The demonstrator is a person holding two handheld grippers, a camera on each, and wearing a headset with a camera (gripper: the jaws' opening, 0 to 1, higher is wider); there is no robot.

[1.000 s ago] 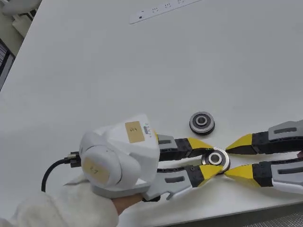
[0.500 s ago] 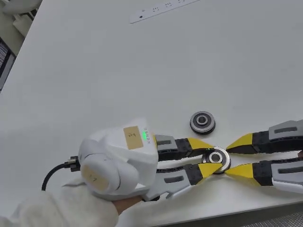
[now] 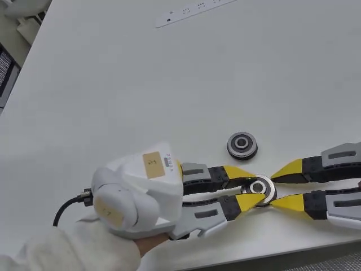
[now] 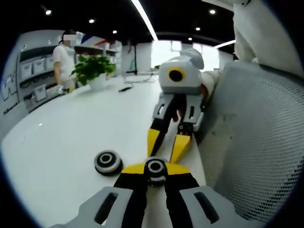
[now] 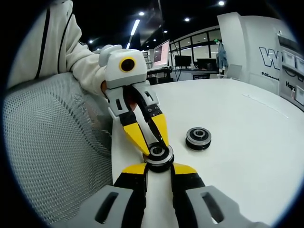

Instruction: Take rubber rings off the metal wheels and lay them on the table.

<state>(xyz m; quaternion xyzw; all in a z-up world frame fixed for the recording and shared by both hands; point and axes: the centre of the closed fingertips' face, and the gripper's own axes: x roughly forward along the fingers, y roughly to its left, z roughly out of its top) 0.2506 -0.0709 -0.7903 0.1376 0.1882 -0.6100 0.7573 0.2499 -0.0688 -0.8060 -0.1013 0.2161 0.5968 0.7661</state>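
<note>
1. While both tools work low by the near edge of the table [image 3: 141,84], I've got the left gripper [image 3: 252,189] clamped across the near wheel [image 3: 258,189]. There's a jaw on either side, and the wheel lies flat just in from that edge.
2. The right gripper [image 3: 274,190] comes in from the opposite side, its yellow tips touching the wheel's rim. I can't tell whether it's truly biting or only resting there.
3. The step in hand, as I read it, is peeling the dark rubber ring off this wheel. To do it well, the left holds the metal body dead steady while a right tip catches rubber only and rolls it off gradually. If I snatch at it, the wheel could pop free and go over the edge.
4. Further in, near but apart, the second wheel [image 3: 242,145] lies flat with its black ring on, waiting.
5. At the far edge there's a power strip [image 3: 192,11], well out of my way.
</note>
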